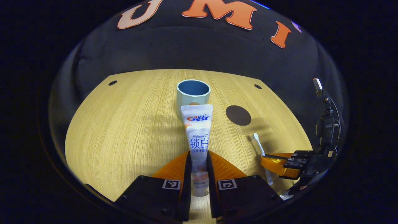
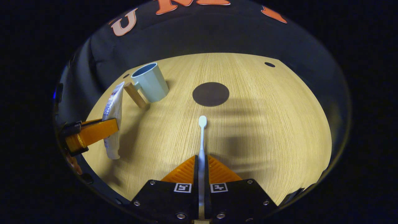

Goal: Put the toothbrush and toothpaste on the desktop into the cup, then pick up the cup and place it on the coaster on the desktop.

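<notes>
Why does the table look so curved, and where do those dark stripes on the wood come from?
Left gripper view: the fisheye lens bows the table; soft shadows fall left of the cup and toothpaste. Right gripper view: same bowing, with blurred shadow bands on the wood right of the toothbrush; the coaster stays sharp.

Pale wooden desktop against black cloth wall.

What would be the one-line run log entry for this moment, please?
left gripper: shut on toothpaste | right gripper: shut on toothbrush | cup: empty | coaster: bare
</notes>
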### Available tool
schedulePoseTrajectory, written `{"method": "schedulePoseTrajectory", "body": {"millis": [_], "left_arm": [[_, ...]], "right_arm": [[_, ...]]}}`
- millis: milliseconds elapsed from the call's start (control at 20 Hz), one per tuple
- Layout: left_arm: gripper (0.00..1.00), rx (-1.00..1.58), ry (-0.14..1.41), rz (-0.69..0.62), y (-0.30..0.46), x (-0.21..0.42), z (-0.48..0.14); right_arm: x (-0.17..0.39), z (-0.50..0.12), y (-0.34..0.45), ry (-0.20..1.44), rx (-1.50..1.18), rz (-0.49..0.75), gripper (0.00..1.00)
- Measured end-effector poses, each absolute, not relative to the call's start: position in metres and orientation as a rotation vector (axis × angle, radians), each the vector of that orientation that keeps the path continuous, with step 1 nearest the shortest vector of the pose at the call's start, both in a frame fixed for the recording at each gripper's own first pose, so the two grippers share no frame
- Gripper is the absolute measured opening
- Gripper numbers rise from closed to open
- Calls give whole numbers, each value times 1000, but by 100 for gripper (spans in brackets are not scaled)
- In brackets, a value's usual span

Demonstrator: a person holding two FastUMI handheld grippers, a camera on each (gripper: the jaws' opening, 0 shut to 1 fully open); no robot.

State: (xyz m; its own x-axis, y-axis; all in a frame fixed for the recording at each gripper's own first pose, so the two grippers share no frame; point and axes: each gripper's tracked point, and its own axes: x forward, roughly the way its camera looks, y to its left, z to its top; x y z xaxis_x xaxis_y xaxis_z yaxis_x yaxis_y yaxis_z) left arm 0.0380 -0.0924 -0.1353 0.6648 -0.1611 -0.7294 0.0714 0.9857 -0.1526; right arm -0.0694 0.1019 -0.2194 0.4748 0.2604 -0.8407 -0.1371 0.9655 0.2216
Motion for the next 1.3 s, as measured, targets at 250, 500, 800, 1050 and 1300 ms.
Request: {"method": "schedulePoseTrajectory", "body": {"millis": [250, 500, 800, 1050, 1300], "left_arm": [[30, -94, 663, -114, -80, 50, -105], [29, -91, 528, -95, -68, 61, -66], [29, -115, 430, -79, -73, 94, -45], [29, -115, 342, -68, -71, 123, -20], [29, -114, 239, -76, -75, 150, 4]], "right_arm": [[-60, -193, 91, 938, 123, 235, 8], [-44, -170, 87, 823, 110, 243, 8], [-25, -135, 86, 690, 97, 287, 8], [-2, -109, 84, 589, 102, 294, 7], [17, -81, 84, 463, 125, 316, 7]]}}
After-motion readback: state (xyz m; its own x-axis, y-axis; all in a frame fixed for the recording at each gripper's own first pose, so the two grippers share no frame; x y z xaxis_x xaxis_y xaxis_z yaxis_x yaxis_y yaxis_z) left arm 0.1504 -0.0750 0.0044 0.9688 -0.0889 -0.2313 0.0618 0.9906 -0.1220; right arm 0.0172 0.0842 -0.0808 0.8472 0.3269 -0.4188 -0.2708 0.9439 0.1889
